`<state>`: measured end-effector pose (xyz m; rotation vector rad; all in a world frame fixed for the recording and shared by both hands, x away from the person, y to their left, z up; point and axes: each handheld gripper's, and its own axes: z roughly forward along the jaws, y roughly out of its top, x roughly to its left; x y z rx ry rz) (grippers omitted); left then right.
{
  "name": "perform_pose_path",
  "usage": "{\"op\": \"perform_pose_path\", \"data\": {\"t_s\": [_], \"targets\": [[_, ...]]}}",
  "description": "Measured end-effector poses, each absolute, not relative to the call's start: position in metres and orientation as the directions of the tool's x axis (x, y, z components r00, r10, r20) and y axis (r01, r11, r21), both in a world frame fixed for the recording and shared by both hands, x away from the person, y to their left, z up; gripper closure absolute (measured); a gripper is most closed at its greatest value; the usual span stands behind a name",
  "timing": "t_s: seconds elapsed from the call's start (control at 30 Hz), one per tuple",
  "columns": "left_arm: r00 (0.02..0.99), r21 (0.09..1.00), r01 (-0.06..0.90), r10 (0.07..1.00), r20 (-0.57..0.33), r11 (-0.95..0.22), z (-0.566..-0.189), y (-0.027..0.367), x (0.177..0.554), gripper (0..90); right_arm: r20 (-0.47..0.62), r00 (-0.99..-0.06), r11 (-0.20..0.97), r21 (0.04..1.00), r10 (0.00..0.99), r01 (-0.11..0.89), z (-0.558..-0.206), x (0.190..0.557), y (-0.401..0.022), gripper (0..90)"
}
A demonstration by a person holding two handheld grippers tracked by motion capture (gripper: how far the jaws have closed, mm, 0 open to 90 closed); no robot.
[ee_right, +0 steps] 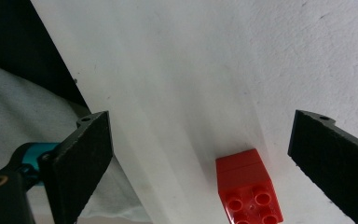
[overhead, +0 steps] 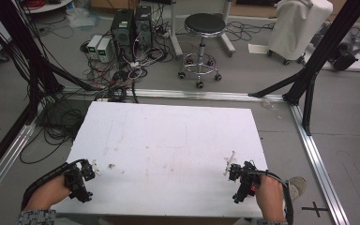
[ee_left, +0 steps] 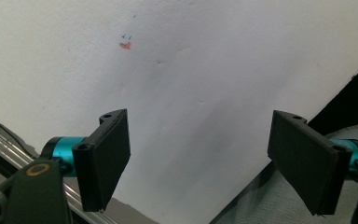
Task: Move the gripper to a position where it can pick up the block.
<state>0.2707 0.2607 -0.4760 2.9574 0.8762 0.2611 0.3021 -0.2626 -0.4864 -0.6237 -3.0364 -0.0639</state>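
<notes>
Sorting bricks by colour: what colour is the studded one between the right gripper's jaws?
Red brick, clearest in the right gripper view.

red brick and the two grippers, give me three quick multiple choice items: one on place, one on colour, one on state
1. Where is the brick?
A. on the white table, between the right gripper jaws
B. on the stool
C. gripped off the table

2. What colour is the brick?
A. blue
B. red
C. green

3. How is the left gripper?
A. shut on a brick
B. shut, empty
C. open, empty

Answers: 1 A, right gripper view shows it lying between spread jaws; 2 B, its studs and sides are red; 3 C, its jaws stand wide apart over bare table.
</notes>
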Motion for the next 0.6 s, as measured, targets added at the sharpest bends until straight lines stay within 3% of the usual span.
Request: {"op": "perform_pose_path", "data": {"t_s": [0.6], "targets": [[0.826,0.093,0.536,0.544,0.144,-0.839,-0.477,0.2607,0.2708,21.4,0.044,-0.917,0.916,0.043,0.397,0.398,-0.4831,0.3014,-0.2662,5.9]]}}
